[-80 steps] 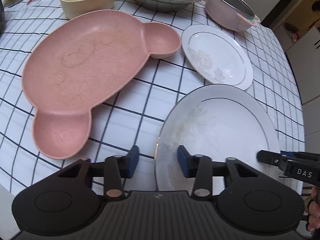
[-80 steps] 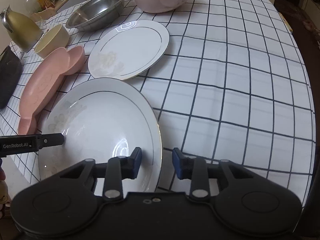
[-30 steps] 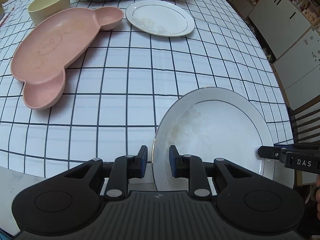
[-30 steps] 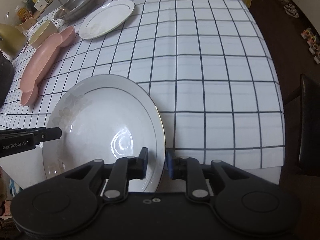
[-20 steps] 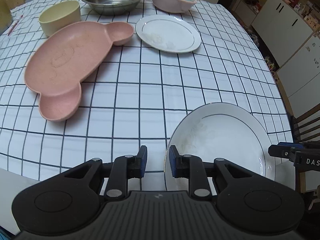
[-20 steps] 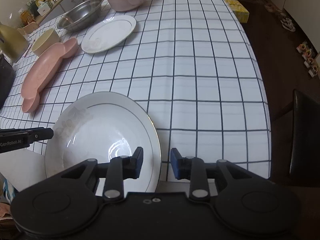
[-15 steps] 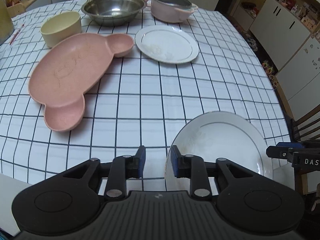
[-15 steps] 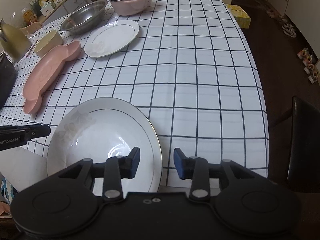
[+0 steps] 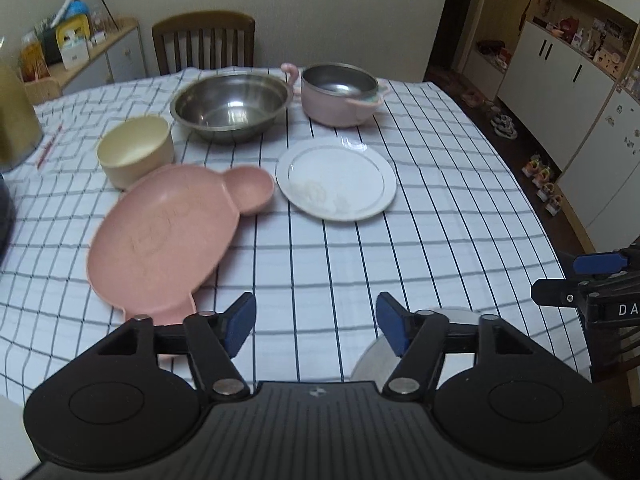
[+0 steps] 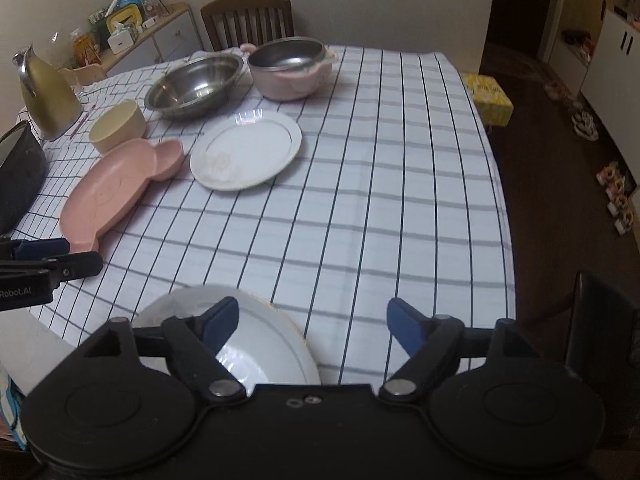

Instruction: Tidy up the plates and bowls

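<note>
Now both tools are clear of the large white plate [image 10: 256, 344], which lies flat at the near edge of the bench [image 10: 360, 208], close under my two cameras. My left tool [image 9: 316, 322] has just been opening and its jaws stand wide apart with nothing between them but checked cloth; the plate's rim shows just below and to the right of its right finger. My right tool [image 10: 312, 324] has likewise just been opening, and its jaws are spread with the plate's right rim showing between them lower down; the pads do not press on it. I read this as the release step finished: the big plate is set down and I am free for the next piece.

Further back sit the small white plate [image 9: 336, 178], the pink bear-shaped dish [image 9: 168, 236] just to its left, the cream bowl [image 9: 136, 150] touching or nearly touching that dish's far rim, then the steel bowl [image 9: 230, 104] and the pink pot [image 9: 340, 94] at the far end.

My guess is the small white plate goes next, onto the large one. That calls for reaching forward across the bench, dropping one tool low to the cloth, and pinching the thin rim from the side. The rim lies close to the cloth, so I would come in shallow and close slowly.
</note>
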The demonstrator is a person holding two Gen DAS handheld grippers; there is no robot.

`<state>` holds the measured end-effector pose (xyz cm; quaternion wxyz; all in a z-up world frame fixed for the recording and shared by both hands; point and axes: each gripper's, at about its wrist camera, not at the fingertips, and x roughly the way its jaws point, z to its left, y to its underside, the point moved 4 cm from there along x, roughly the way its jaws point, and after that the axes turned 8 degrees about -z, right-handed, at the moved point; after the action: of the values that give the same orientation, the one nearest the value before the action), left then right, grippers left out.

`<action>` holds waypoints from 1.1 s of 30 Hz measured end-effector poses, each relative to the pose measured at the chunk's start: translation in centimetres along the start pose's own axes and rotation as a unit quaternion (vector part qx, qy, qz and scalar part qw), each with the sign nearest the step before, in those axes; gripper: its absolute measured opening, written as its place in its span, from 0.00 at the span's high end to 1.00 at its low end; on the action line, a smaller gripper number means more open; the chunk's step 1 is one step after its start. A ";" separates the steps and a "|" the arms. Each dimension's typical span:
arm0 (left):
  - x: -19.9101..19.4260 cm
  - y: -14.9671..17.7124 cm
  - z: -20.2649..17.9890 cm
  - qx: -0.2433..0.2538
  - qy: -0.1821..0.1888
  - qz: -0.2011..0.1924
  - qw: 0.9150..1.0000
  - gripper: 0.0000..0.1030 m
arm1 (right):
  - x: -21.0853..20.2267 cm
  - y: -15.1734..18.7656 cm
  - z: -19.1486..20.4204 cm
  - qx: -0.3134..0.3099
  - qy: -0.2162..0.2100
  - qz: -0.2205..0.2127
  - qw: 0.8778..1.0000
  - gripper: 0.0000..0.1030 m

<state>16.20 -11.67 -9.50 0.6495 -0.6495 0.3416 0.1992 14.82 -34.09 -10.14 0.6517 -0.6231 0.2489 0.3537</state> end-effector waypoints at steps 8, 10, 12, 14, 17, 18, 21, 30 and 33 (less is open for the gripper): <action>2.1 -3.3 0.6 0.003 -0.031 -0.017 0.999 0.25 | 1.9 -3.8 0.7 -0.037 -0.008 -0.024 0.999 0.06; 3.1 -4.1 0.8 0.001 -0.038 -0.015 0.999 0.25 | 2.8 -4.8 0.8 -0.043 -0.011 -0.023 0.999 0.06; 4.3 -5.0 1.1 -0.005 -0.039 -0.011 0.999 0.25 | 4.0 -5.8 0.8 -0.048 -0.012 -0.020 0.999 0.06; 5.8 -6.0 1.4 -0.011 -0.040 -0.004 0.999 0.25 | 5.3 -6.9 0.8 -0.053 -0.015 -0.016 0.998 0.06; 8.0 -7.5 1.8 -0.020 -0.045 0.006 0.999 0.25 | 7.2 -8.4 0.7 -0.059 -0.021 -0.008 0.998 0.06; 8.8 -7.9 1.9 -0.021 -0.046 0.010 0.999 0.25 | 7.9 -8.9 0.6 -0.059 -0.022 -0.005 0.998 0.06; 11.0 -9.2 2.1 -0.023 -0.044 0.024 0.998 0.25 | 10.0 -10.2 0.2 -0.061 -0.019 0.004 0.998 0.06; 17.0 -11.7 2.8 -0.041 -0.047 0.062 0.996 0.25 | 14.7 -12.6 -0.9 -0.053 -0.026 0.028 0.998 0.11; 18.6 -12.0 2.7 -0.042 -0.043 0.071 0.996 0.25 | 16.0 -13.3 -1.0 -0.044 -0.039 0.034 0.998 0.13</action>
<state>37.92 -13.35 -14.28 0.6199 -0.6412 0.3496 0.2872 35.20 -32.36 -13.99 0.6203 -0.6280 0.2289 0.4103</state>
